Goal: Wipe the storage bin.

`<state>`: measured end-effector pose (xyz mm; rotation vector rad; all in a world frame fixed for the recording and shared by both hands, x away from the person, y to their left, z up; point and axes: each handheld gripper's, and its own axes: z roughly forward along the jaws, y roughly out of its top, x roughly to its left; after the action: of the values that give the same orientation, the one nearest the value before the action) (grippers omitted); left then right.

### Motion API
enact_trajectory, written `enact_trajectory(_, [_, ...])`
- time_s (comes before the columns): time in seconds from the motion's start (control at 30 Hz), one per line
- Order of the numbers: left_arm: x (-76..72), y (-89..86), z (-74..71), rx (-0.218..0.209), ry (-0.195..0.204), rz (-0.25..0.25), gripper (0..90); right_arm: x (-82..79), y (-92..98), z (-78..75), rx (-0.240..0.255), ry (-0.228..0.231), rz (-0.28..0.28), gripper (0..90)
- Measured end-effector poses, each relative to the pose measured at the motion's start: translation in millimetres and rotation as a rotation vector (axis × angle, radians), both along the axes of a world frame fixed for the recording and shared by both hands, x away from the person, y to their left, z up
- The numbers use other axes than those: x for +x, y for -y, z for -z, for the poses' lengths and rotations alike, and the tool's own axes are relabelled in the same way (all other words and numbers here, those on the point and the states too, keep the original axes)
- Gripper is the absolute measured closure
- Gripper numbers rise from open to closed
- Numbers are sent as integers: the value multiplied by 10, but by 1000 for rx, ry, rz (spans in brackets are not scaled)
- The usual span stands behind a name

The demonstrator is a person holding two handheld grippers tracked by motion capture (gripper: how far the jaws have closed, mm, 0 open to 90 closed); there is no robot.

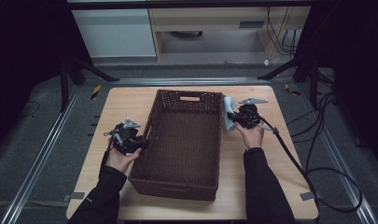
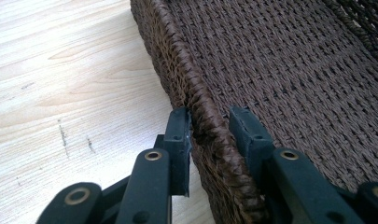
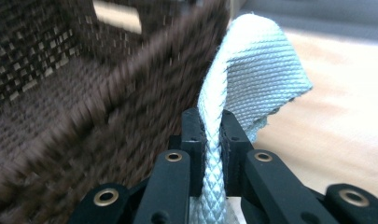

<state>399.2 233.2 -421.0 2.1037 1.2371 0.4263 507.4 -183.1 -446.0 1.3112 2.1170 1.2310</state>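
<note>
A dark brown woven basket (image 1: 151,122) stands in the middle of the wooden table (image 1: 126,100). My left gripper (image 1: 142,142) straddles the basket's left rim (image 2: 177,70), one jaw outside and one inside, and both pads press on the braided edge at my left gripper (image 2: 210,128). A pale blue-grey cloth (image 1: 229,108) hangs just outside the basket's far right corner. My right gripper (image 1: 232,116) is shut on it. In the right gripper view the cloth (image 3: 256,70) rises folded from between the pads of my right gripper (image 3: 212,128), next to the basket wall (image 3: 107,107).
The basket has a handle slot (image 1: 190,98) in its far wall, and its floor shows bare weave. Bare tabletop lies on both sides of it. A black cable (image 1: 289,154) trails from the right gripper over the table's right edge to the floor.
</note>
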Motion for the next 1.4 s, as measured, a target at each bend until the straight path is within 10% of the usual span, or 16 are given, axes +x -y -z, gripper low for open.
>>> enact_trajectory(0.3, [49,30,-9,23,7,1,692,17,-53,-229,-24,53,-46,838])
enact_trajectory(0.83, [-2,-12,-87,-7,28,-17,479,-21,-133,388,-123,-119,-60,838])
enact_trajectory(1.17, [-193,-1,-78,32,-8,12,575,-196,-11,-153,-18,49,-64,838])
enact_trajectory(1.4, [-189,0,-37,24,-20,4,683,-253,-95,-99,-65,29,-105,838])
